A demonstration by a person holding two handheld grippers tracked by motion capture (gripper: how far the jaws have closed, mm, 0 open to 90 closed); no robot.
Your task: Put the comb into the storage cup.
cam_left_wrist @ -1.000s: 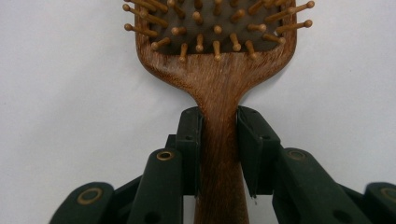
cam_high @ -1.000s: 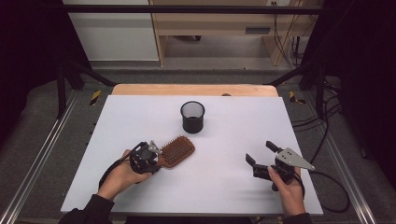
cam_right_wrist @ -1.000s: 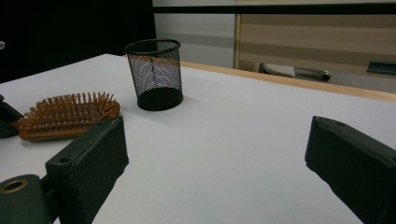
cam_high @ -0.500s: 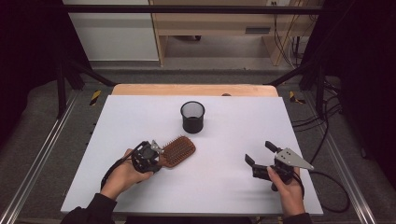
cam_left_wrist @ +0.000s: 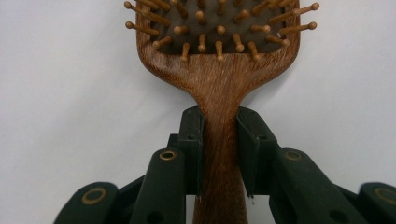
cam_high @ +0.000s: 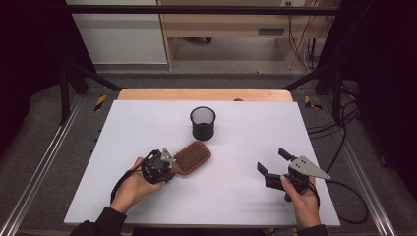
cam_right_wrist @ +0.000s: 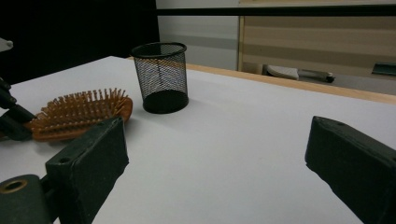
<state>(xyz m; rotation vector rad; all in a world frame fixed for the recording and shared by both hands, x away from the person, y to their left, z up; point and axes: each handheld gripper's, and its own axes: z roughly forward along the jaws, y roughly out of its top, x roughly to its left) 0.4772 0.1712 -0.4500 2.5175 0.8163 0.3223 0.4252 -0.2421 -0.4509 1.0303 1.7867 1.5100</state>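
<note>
- My left tool [cam_high: 167, 164] is clenched on the handle of the wooden hairbrush [cam_high: 193, 156]; in the left gripper view its two black pads [cam_left_wrist: 194, 140] press the narrow neck of the hairbrush [cam_left_wrist: 219, 84] from both sides.
- The brush lies on the white bench [cam_high: 246, 128], bristles up, on the near left part, with its head pointing away from my left hand [cam_high: 135, 184].
- A black mesh cup [cam_high: 202, 123] stands upright just beyond the brush head, apart from it; in the right gripper view the cup [cam_right_wrist: 160, 77] sits behind the brush [cam_right_wrist: 81, 114].
- My right tool [cam_high: 274, 162] is released, jaws wide apart with nothing between them, held over the near right part of the bench, well apart from the brush.
- My right hand [cam_high: 301, 199] grips that tool from below.
</note>
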